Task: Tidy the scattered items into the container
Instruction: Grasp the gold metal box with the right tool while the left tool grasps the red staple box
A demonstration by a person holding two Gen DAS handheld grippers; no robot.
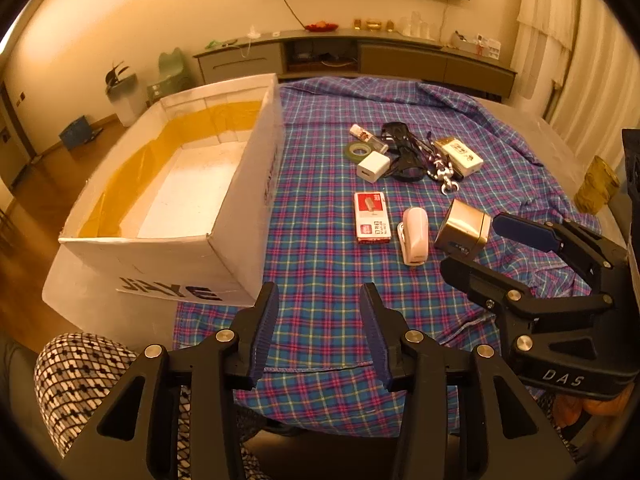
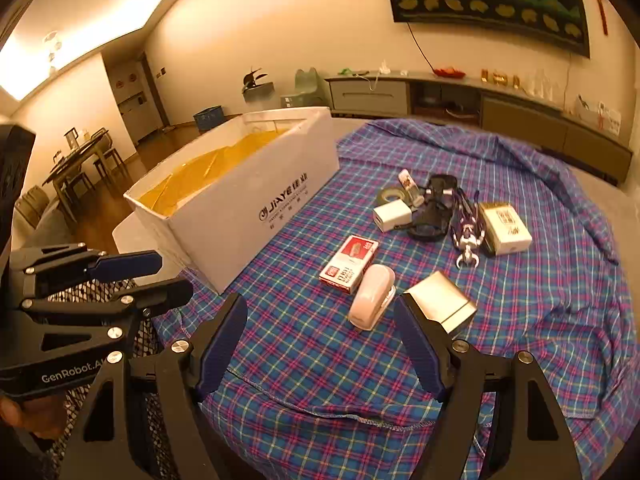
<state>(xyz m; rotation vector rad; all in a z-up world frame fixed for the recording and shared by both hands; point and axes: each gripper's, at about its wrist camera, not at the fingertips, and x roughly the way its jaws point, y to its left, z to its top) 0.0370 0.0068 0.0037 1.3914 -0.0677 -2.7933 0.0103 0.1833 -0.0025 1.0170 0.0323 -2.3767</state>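
Both tongs wide, empty. Right tongs [image 2: 320, 344] nearer: metal tin [image 2: 440, 304] at 1 o'clock, stapler [image 2: 372, 296] at 12, long axis toward tongs. Left tongs [image 1: 320, 332] idle; box [image 1: 240, 184] at 11.

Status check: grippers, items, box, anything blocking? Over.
Left gripper open, empty. Right gripper open, closing on metal tin. Box empty; all items on cloth. Stapler beside tin; path clear.

Bare cloth [image 2: 304, 344] before my box [image 2: 256, 204]; right of it, stapler [image 2: 372, 296] and tin [image 2: 440, 304] block my path.
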